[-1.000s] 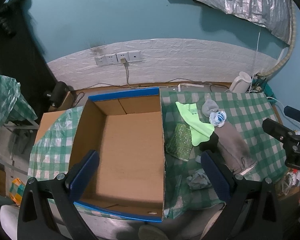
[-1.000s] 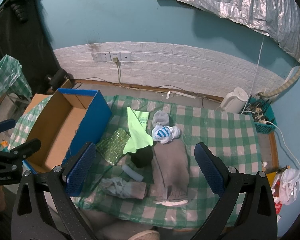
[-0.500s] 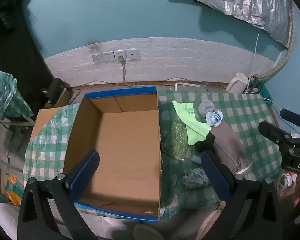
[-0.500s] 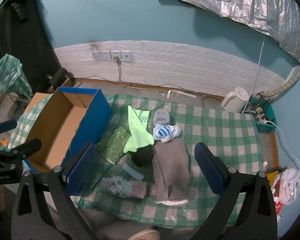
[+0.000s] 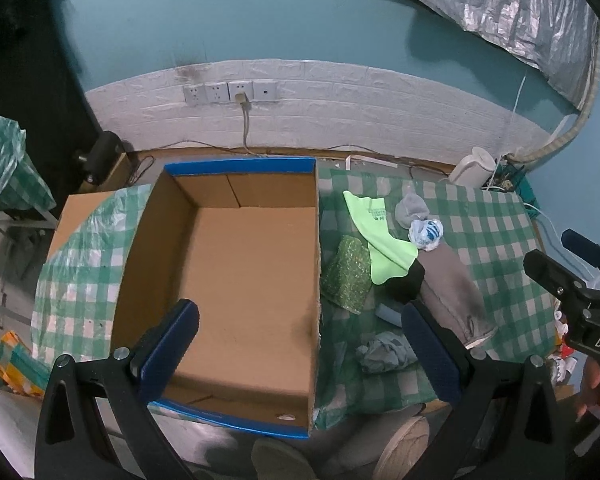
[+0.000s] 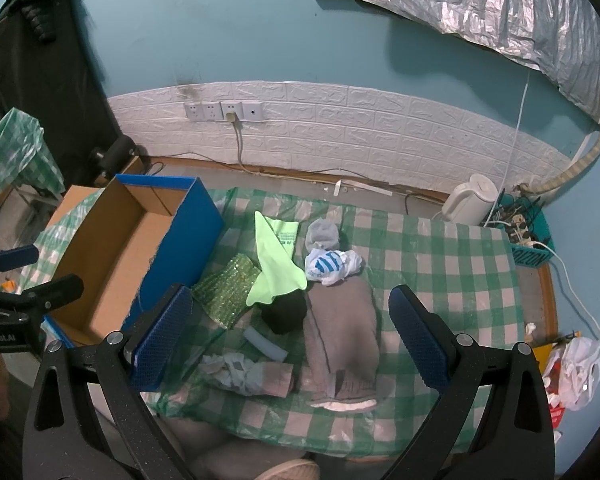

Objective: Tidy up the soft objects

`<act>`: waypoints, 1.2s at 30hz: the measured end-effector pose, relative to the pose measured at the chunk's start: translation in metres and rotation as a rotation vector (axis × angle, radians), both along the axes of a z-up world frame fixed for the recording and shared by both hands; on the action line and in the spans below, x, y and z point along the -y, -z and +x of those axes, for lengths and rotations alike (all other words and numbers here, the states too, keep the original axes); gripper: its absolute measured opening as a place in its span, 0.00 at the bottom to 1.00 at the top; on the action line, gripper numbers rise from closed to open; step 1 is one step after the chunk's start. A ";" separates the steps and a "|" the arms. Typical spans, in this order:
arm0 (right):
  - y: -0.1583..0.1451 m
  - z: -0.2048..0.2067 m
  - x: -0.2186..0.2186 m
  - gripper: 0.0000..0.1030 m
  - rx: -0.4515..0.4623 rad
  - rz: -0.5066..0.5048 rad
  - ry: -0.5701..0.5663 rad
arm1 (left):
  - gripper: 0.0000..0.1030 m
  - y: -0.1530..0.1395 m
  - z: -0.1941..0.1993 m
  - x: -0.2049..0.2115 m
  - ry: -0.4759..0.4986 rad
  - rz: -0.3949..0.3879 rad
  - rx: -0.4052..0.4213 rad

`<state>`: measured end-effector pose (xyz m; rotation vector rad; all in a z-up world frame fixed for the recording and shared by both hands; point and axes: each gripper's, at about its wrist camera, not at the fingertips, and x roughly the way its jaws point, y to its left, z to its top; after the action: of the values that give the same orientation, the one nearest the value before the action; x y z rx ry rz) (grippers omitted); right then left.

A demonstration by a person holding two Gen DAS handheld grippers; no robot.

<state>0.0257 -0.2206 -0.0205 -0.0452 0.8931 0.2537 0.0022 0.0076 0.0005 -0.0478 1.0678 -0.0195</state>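
An empty blue-edged cardboard box (image 5: 236, 264) (image 6: 116, 264) stands at the left of a green checked cloth (image 6: 440, 264). On the cloth lie a lime-green cloth (image 6: 276, 268) (image 5: 380, 240), a sequined green piece (image 6: 226, 290) (image 5: 348, 276), a grey sock (image 6: 322, 234), a white-and-blue sock ball (image 6: 332, 266) (image 5: 426, 234), a black item (image 6: 284, 312), grey trousers (image 6: 342, 328) (image 5: 452, 288), a pale blue strip (image 6: 266, 344) and a crumpled grey-blue cloth (image 6: 244, 372) (image 5: 386, 350). My left gripper (image 5: 300, 354) is open above the box. My right gripper (image 6: 290, 336) is open above the pile.
A white kettle (image 6: 470, 200) and a teal basket of power strips (image 6: 530, 240) stand at the back right. Wall sockets with a cable (image 6: 224, 112) are behind. A plastic bag (image 6: 576, 364) lies at the right. The right gripper shows in the left view (image 5: 572, 296).
The left wrist view has drifted slightly, so the box and clothes sit a little further left and lower. The right view is almost unchanged. Both grippers stay open.
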 end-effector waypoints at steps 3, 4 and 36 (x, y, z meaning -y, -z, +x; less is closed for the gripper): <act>-0.002 0.001 0.000 0.96 0.000 0.000 0.000 | 0.99 0.001 0.000 0.000 0.002 0.009 0.005; -0.002 0.002 0.000 0.96 0.000 -0.001 0.000 | 0.99 0.000 0.000 0.000 0.001 0.012 0.006; 0.140 0.058 0.062 0.95 -0.391 -0.034 0.139 | 0.99 0.027 0.016 -0.038 -0.079 0.083 -0.047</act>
<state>0.0838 -0.2830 -0.1604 0.0366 1.2838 0.1175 0.0180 0.0451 -0.0265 -0.0160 1.1123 0.0977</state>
